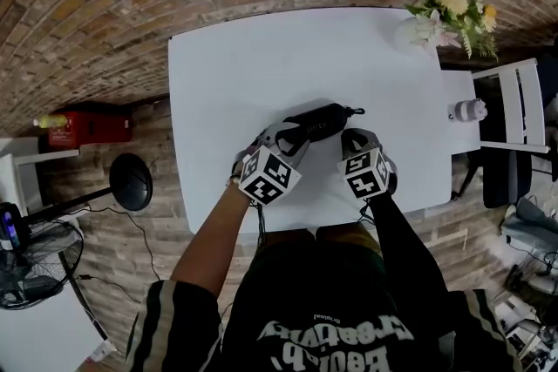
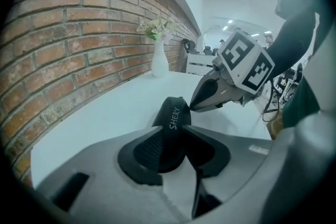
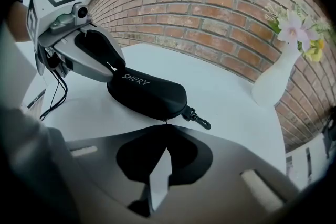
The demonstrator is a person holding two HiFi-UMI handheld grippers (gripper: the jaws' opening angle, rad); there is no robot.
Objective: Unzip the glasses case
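Note:
A black zip glasses case [image 1: 321,119] printed SHERY lies across the middle of the white table [image 1: 261,65]. Its snap clip [image 1: 354,111] points right. My left gripper [image 1: 288,133] is shut on the case's left end [image 2: 176,113], with a pad on each side. My right gripper [image 1: 353,135] has its jaws shut. Its tip [image 3: 165,126] meets the case's seam [image 3: 149,93] just left of the clip [image 3: 199,119], pinching a small zipper pull. In the left gripper view the right gripper's tip [image 2: 195,106] touches the case's side. The case looks zipped along the side I can see.
A white vase of flowers [image 1: 418,30] stands at the table's far right corner. A white chair [image 1: 514,109] and a small bottle [image 1: 469,110] are to the right. A brick wall runs behind the table. A fan [image 1: 35,261] stands on the floor at the left.

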